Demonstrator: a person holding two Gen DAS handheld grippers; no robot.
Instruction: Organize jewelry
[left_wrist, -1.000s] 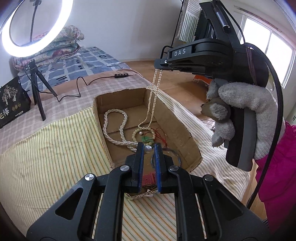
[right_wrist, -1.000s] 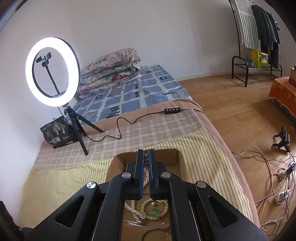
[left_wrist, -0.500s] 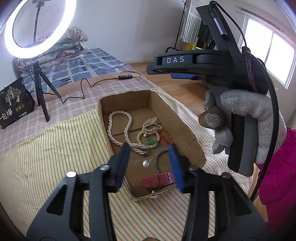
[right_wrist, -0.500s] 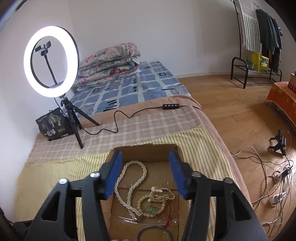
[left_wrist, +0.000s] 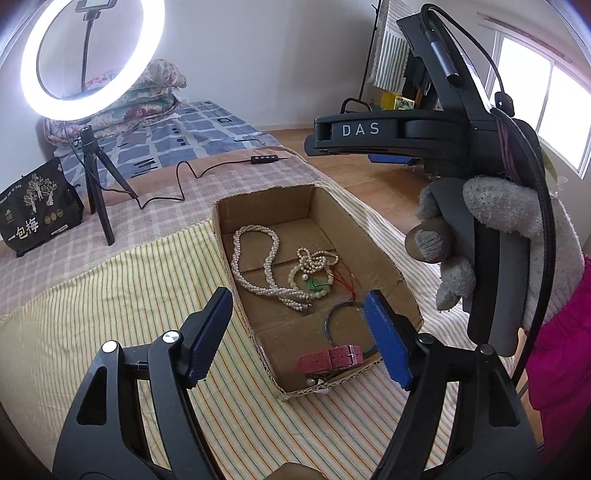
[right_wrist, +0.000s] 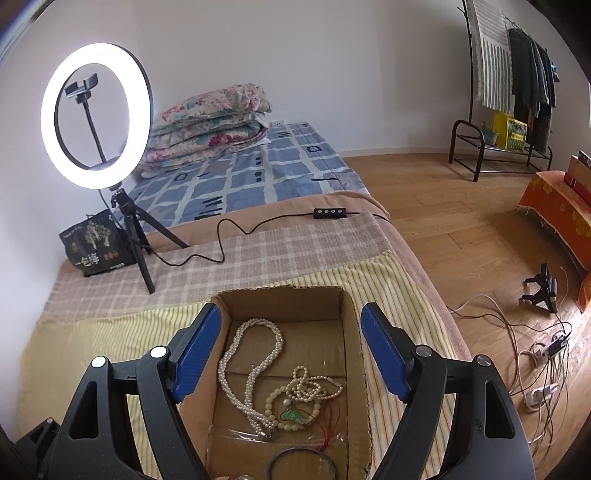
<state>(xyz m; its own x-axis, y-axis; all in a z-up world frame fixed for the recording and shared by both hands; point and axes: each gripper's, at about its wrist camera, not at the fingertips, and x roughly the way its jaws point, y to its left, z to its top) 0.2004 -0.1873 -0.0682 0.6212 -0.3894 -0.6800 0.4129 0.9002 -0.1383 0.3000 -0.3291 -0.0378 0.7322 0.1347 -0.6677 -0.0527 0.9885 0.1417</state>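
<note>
An open cardboard box (left_wrist: 369, 236) lies on the striped bedcover. In it are a long twisted pearl necklace (left_wrist: 255, 258), a small heaped pearl strand (left_wrist: 316, 258), a bead bracelet with a green pendant (left_wrist: 317, 284), a dark bangle (left_wrist: 343, 321) and a pink strap (left_wrist: 332, 360). My left gripper (left_wrist: 298, 295) hovers over the box's near end, its jaws opening with nothing between them. My right gripper (right_wrist: 291, 310) hangs above the box (right_wrist: 280, 295), its jaws also opening and empty, over the necklace (right_wrist: 251, 354) and the strand (right_wrist: 314, 384). A gloved hand (left_wrist: 498, 229) holds it.
A ring light on a tripod (left_wrist: 92, 166) and a black bag (left_wrist: 37, 218) stand at the back left, with a cable and controller (left_wrist: 263, 159) across the checked cover. Folded quilts (right_wrist: 210, 122) lie behind. The bed edge drops to a wooden floor with loose cables (right_wrist: 535, 354) on the right.
Both grippers went from shut to wide open. The pearl strand that hung from the right gripper, with its end in the left one, now lies heaped in the box.
</note>
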